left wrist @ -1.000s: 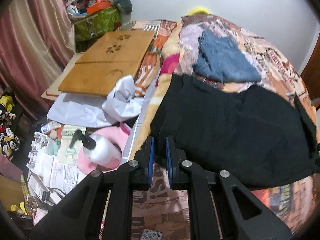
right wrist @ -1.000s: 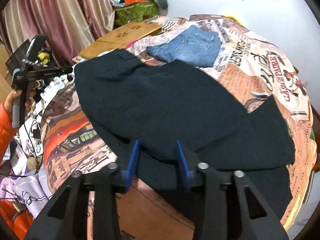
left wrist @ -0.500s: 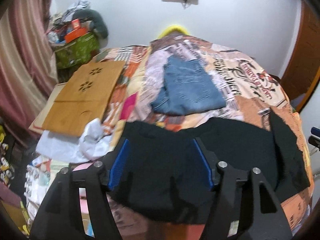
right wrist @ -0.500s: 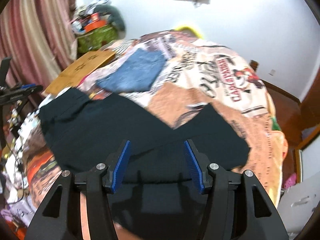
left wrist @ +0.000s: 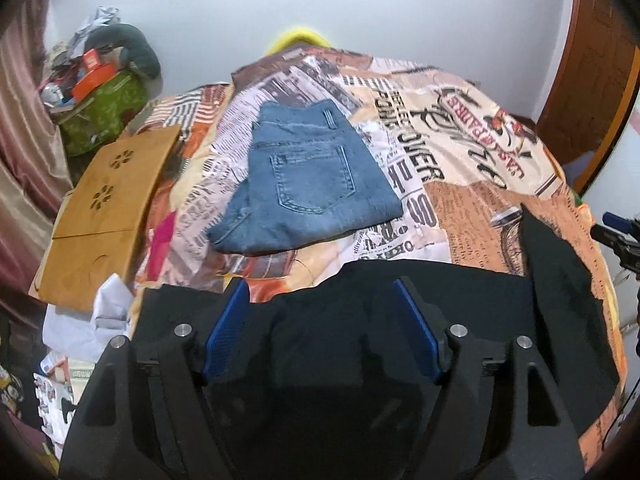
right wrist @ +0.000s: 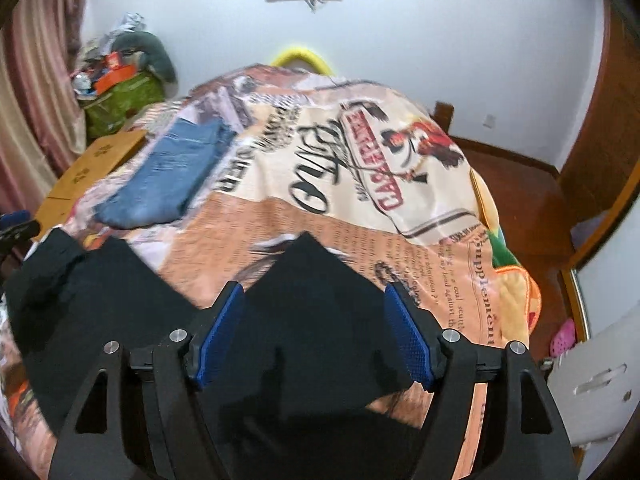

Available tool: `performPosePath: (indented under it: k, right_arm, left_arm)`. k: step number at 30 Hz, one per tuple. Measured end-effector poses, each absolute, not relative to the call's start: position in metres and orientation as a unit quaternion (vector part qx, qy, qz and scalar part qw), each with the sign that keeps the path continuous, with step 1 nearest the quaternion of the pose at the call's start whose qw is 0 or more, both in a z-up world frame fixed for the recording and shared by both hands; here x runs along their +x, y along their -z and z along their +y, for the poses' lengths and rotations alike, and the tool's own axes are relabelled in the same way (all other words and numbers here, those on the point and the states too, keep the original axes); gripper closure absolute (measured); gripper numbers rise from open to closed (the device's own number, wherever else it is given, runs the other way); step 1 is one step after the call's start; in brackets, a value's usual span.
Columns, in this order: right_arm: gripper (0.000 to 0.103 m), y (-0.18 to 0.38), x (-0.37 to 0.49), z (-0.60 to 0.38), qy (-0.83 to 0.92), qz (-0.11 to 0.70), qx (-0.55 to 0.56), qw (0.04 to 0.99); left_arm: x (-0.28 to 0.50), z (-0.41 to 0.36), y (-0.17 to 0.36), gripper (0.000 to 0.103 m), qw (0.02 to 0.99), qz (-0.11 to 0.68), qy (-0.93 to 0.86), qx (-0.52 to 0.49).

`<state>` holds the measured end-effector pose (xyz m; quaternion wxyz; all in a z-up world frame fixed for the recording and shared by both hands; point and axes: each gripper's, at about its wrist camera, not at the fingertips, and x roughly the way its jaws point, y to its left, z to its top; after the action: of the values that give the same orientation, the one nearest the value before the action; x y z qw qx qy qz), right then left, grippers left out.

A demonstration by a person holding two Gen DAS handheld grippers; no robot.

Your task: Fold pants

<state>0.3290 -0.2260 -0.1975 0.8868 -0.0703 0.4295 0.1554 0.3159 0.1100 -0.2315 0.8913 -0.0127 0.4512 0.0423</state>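
We see the black pants [left wrist: 400, 320] spread flat across the near part of the bed [left wrist: 460, 152]. Left tool [left wrist: 320, 332] and right tool [right wrist: 316, 332] are above them, both spread wide, gripping nothing. Folded jeans [left wrist: 304, 184] lie beyond.

1. Even, soft indoor light – the white wall [left wrist: 420, 32] is bright and free of glare.
2. Heavy fisheye bending, with dark vignetted corners.
3. Black pants [right wrist: 320, 320] lose detail in shadow.
4. The right wrist view is slightly motion-blurred – the bedspread [right wrist: 360, 184] print smears.
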Motion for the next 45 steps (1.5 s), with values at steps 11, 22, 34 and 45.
performPosePath:
  k: [11, 22, 34, 45]
  right_arm:
    - [0.034, 0.251, 0.403, -0.217, -0.179, 0.488, -0.031, 0.854]
    - [0.080, 0.280, 0.416, -0.193, -0.218, 0.516, -0.036, 0.828]
    - [0.091, 0.198, 0.376, -0.218, -0.210, 0.446, -0.031, 0.870]
    - [0.091, 0.111, 0.316, -0.285, -0.183, 0.361, 0.000, 0.914]
  left_arm:
    - [0.350, 0.108, 0.282, 0.029, 0.864, 0.501, -0.046, -0.002]
    - [0.353, 0.105, 0.301, 0.029, 0.851, 0.523, -0.047, 0.007]
    - [0.319, 0.071, 0.294, 0.023, 0.846, 0.533, -0.012, 0.020]
    - [0.279, 0.008, 0.285, 0.017, 0.834, 0.547, 0.054, 0.050]
